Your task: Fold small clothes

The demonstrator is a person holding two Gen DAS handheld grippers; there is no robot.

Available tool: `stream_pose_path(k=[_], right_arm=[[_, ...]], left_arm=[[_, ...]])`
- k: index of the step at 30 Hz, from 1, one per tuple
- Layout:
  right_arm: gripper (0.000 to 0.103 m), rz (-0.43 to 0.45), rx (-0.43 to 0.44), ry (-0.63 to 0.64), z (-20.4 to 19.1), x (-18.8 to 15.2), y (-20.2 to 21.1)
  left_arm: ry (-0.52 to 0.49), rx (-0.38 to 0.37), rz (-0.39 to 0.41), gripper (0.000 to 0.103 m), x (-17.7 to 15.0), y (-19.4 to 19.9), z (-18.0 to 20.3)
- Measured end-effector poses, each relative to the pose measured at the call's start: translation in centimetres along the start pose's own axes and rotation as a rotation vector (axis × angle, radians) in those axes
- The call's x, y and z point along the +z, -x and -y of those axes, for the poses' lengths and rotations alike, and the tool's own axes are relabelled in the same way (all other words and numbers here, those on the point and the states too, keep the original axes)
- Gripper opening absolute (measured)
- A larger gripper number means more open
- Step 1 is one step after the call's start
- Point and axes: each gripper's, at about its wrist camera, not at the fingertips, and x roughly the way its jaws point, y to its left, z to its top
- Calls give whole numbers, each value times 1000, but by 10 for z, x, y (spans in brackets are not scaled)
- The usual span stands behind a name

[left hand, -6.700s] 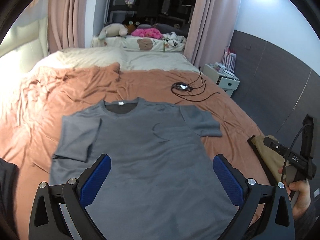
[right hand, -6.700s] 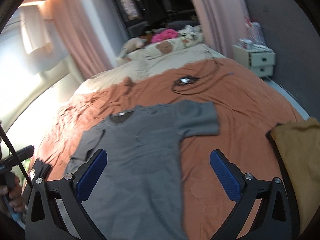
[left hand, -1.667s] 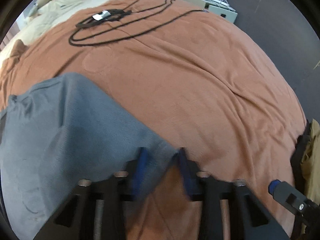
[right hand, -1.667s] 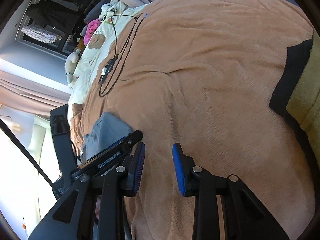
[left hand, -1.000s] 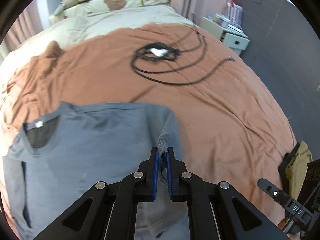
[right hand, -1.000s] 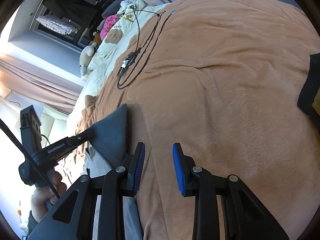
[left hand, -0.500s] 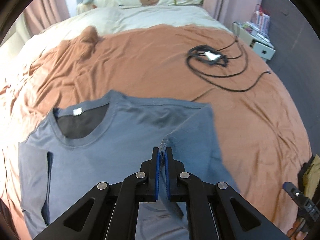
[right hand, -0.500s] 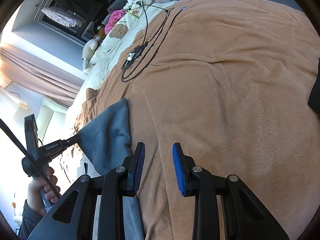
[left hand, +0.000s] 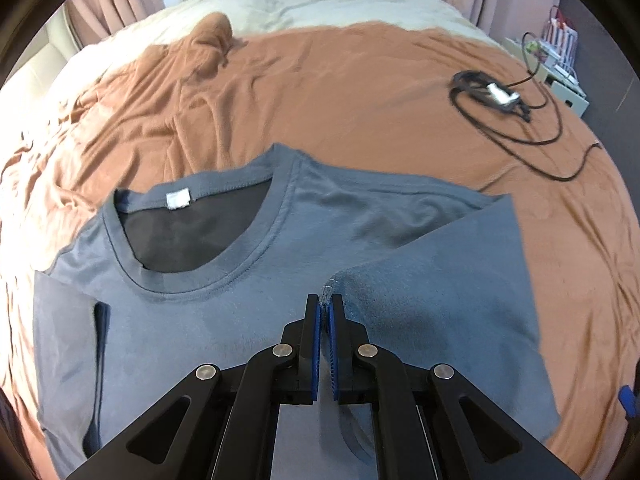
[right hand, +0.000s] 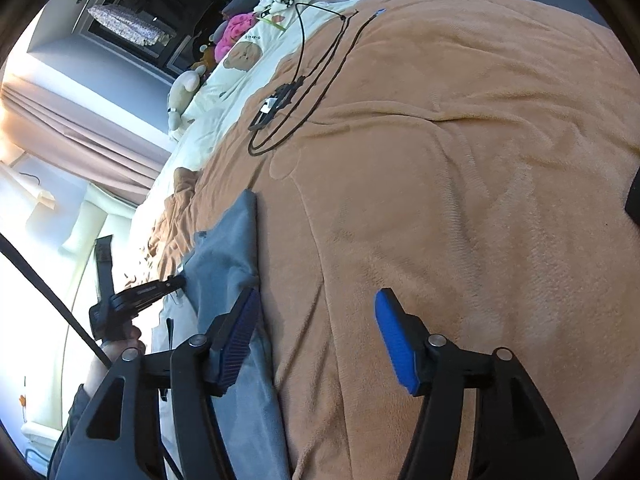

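The left tool (left hand: 327,312) pinches the sleeve of the grey T-shirt (left hand: 208,312) lying on the bed (left hand: 360,92); the right tool (right hand: 316,336) gapes wide. Lay the sleeve flat across the chest, edge straight.

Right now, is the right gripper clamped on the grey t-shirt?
No: the right gripper has its blue-padded fingers spread wide over the orange blanket, with nothing between them; the grey t-shirt lies beside its left finger.
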Motion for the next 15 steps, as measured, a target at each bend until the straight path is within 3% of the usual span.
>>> stream_pose_path(k=[5, 9, 11, 15], right_arm=[[60, -7, -1, 22, -5, -3, -6], [60, -32, -4, 44, -12, -7, -16], [60, -43, -5, 60, -17, -10, -19], [60, -62, -4, 80, -23, -12, -24]], left_arm=[[15, -14, -46, 4, -8, -29, -8], [25, -43, -44, 4, -10, -31, -12], [15, -23, -41, 6, -9, -27, -13], [-2, -3, -3, 37, -10, -8, -7]])
